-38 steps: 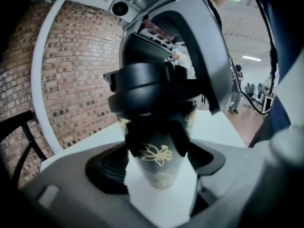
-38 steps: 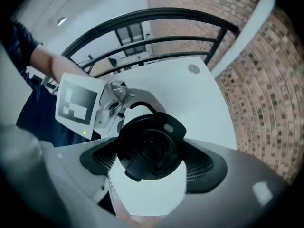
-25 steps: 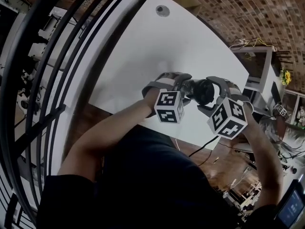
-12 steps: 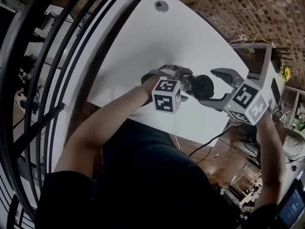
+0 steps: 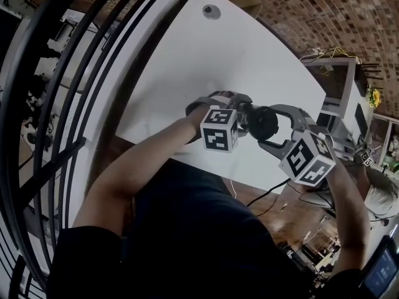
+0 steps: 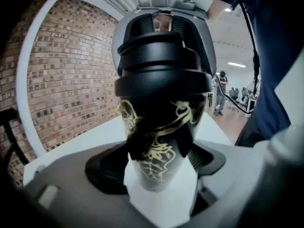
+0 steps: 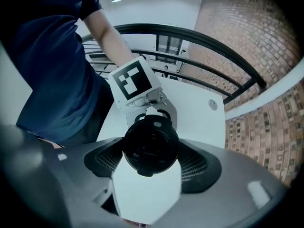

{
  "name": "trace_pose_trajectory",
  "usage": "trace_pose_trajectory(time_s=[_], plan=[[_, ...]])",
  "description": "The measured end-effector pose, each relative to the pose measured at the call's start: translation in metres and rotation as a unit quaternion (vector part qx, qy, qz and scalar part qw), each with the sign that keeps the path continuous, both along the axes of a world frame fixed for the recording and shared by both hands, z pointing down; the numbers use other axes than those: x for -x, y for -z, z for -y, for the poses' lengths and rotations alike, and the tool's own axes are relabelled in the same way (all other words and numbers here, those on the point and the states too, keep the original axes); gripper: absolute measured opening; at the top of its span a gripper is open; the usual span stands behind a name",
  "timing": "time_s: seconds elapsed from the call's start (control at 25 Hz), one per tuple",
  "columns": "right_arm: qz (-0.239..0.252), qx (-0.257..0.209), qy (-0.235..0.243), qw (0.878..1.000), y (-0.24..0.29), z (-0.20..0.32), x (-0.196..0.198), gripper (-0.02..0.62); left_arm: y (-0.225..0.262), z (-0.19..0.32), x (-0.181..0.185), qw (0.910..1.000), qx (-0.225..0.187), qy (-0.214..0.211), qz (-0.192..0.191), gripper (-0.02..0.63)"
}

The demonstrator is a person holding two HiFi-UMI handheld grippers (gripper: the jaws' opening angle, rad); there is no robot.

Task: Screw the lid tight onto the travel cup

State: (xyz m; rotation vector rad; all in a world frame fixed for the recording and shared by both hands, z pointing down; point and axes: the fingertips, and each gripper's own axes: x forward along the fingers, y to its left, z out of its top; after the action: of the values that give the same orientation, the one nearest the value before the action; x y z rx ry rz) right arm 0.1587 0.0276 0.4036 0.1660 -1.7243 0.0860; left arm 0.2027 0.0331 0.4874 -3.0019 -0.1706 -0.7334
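The black travel cup (image 6: pixel 159 127) with a gold pattern sits between my left gripper's (image 6: pixel 159 163) jaws, which are closing on its body and press it on both sides. Its black lid (image 6: pixel 164 63) is on the cup's mouth. In the head view the cup (image 5: pixel 247 113) is held over the near edge of the white table (image 5: pixel 206 61), lid (image 5: pixel 264 123) pointing right. My right gripper (image 5: pixel 269 126) is closing round the lid. In the right gripper view the lid (image 7: pixel 151 144) fills the gap and touches both pads of that gripper (image 7: pixel 151 151).
A small grey round disc (image 5: pixel 211 11) is set into the table's far end. Black railings (image 5: pixel 93 61) run along the left. A shelf unit with clutter (image 5: pixel 349 104) stands at the right, past the table's edge.
The right gripper swung away to the right with open jaws half a second ago, then came back and closed round the lid. The left gripper and cup stayed almost still.
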Motion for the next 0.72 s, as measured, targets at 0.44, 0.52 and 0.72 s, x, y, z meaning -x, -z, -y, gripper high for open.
trace_pose_trajectory(time_s=[0.44, 0.52, 0.72], plan=[[0.053, 0.031, -0.051, 0.997, 0.010, 0.009, -0.004, 0.362, -0.002, 0.007, -0.009, 0.9991, -0.041, 0.003, 0.014, 0.393], [0.045, 0.012, -0.022, 0.999, 0.015, 0.012, -0.005, 0.362, -0.003, 0.008, -0.009, 0.9994, -0.031, 0.003, 0.013, 0.393], [0.028, -0.018, 0.051, 0.998, 0.004, 0.007, -0.007, 0.362, -0.001, 0.007, -0.010, 0.9991, -0.038, -0.007, 0.018, 0.393]])
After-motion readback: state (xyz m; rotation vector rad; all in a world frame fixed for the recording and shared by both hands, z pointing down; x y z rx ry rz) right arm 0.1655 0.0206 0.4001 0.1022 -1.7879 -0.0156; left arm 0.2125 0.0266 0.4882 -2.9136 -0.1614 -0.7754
